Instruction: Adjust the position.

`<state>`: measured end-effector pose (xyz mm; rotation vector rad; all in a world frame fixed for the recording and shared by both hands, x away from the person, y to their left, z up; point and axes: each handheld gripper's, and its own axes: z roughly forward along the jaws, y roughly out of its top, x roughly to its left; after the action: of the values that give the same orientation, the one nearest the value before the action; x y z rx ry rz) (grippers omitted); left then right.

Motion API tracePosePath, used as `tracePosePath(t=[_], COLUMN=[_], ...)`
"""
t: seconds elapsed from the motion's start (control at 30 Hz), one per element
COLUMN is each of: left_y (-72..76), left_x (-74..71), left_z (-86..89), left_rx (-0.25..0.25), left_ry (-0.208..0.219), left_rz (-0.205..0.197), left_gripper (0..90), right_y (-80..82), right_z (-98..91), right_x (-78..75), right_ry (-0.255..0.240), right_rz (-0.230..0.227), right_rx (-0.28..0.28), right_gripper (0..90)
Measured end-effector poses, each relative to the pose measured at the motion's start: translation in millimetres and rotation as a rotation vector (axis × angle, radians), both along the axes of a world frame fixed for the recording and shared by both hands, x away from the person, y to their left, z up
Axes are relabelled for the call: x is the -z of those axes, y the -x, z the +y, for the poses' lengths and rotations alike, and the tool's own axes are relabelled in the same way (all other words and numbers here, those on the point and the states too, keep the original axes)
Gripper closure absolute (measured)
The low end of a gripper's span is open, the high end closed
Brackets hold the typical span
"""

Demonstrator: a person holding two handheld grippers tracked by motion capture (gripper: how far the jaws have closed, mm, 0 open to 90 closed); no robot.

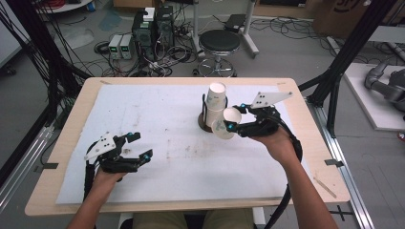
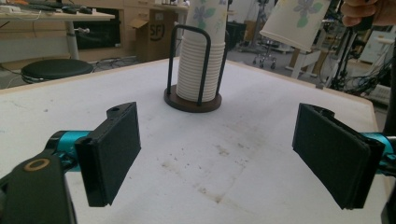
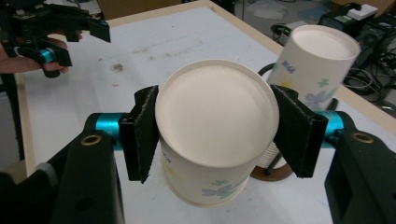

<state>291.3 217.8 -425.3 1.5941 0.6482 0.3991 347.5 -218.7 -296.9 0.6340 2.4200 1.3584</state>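
Observation:
A stack of flower-printed paper cups [image 1: 216,98] stands upside down in a black wire holder with a dark round base [image 1: 206,126] on the white mat. My right gripper [image 1: 232,118] is shut on a single paper cup [image 1: 225,125] just right of the stack, a little above the table. Its pads [image 3: 142,133] press on both sides of the cup [image 3: 212,112], whose flat base faces the camera. The stack [image 3: 317,60] rises behind it. My left gripper [image 1: 142,145] rests near the front left, jaws wide apart around nothing [image 2: 217,154]; ahead are the stack [image 2: 198,60] and held cup [image 2: 299,21].
The white mat [image 1: 157,124] covers a wooden table [image 1: 71,119] and carries faint brown stains mid-table. Beyond the far edge stand a black stool [image 1: 219,43], computer boxes [image 1: 153,28] and loose cables on the floor. Black frame posts [image 1: 348,52] flank the table.

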Motion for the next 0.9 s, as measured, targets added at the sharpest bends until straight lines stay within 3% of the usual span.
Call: tracePosePath(t=[0.07,0.2,0.47,0.63,0.9], left_y=[1.0,3.4,1.0,-0.6,-3.9], left_x=[-3.1,-11.0,-14.0,-17.6,-19.7], left_z=[-3.4,-10.3,-34.2,-51.2,-79.6], left_rx=[0.007,0.048,0.106,0.153,0.229], left_ry=[0.007,0.032,0.012,0.012,-0.029], left_rz=[0.022,0.000,-0.006,-0.019,-0.031], left_gripper=[15.1,15.0,15.1,15.4,16.0], right_y=[2.3,7.6,16.9,21.3,28.8], right_z=[3.5,8.8,14.3,18.4,27.5], right_x=[3.5,13.1,25.8,28.3,29.4], right_ry=[0.002,-0.002,-0.016,-0.021,-0.033], right_rz=[0.001,0.006,0.027,0.029,0.036], right_rx=[-0.014,-0.039,-0.073,-0.096,-0.139], right_gripper=[37.8,37.8,37.8,37.8,37.7])
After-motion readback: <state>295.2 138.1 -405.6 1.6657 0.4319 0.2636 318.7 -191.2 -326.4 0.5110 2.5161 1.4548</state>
